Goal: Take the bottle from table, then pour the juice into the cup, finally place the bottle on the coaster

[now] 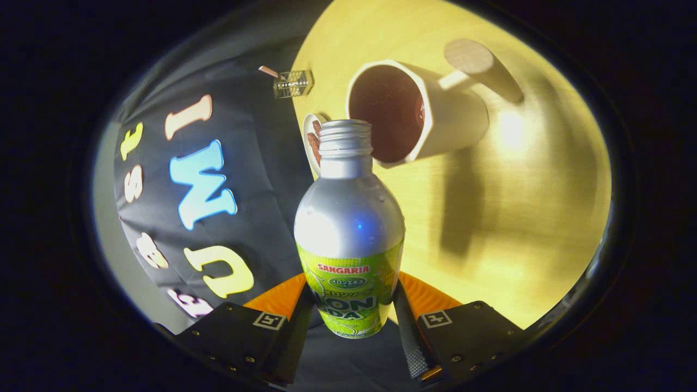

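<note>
Gripper view, gripper (351, 316) clamping bottle (348, 228), base hidden, cup (419, 114) beyond

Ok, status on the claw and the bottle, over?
Claw shut on bottle. Bottle uncapped, mouth close to the cup rim. Cup holds dark liquid. Nothing in the way.

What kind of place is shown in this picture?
Probably a staged recording booth, not a real kitchen: a black cloth wall rises behind a small wooden table bearing a cup, and the gripper holds a bottle.
</note>
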The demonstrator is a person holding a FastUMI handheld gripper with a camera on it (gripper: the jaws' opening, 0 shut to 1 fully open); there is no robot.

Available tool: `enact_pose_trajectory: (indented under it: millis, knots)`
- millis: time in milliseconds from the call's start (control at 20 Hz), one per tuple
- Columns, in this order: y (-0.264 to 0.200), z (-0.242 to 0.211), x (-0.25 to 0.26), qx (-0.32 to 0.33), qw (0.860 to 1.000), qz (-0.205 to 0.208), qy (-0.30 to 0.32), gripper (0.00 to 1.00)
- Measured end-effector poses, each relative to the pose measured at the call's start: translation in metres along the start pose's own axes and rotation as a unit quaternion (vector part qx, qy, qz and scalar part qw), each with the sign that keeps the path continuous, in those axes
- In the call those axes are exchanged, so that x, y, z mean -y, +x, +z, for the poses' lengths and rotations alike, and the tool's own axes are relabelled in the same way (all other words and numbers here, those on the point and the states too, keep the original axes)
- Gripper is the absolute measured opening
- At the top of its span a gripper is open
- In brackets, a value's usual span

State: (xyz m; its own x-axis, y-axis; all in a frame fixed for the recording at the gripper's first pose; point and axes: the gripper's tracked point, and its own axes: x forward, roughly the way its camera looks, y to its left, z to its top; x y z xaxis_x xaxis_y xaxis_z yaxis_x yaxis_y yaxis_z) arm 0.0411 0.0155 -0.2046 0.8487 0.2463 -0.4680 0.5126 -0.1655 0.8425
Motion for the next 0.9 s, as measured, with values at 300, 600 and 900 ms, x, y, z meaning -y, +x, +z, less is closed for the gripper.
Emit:
enact_pose_trajectory:
  millis: [300, 600, 900]
  knots:
    - [0.007, 0.016, 0.029, 0.029, 0.99, -0.031, -0.135, 0.75]
    - [0.01, 0.024, 0.043, 0.047, 0.967, -0.05, -0.244, 0.75]
    - [0.017, 0.031, 0.05, 0.076, 0.939, -0.073, -0.327, 0.75]
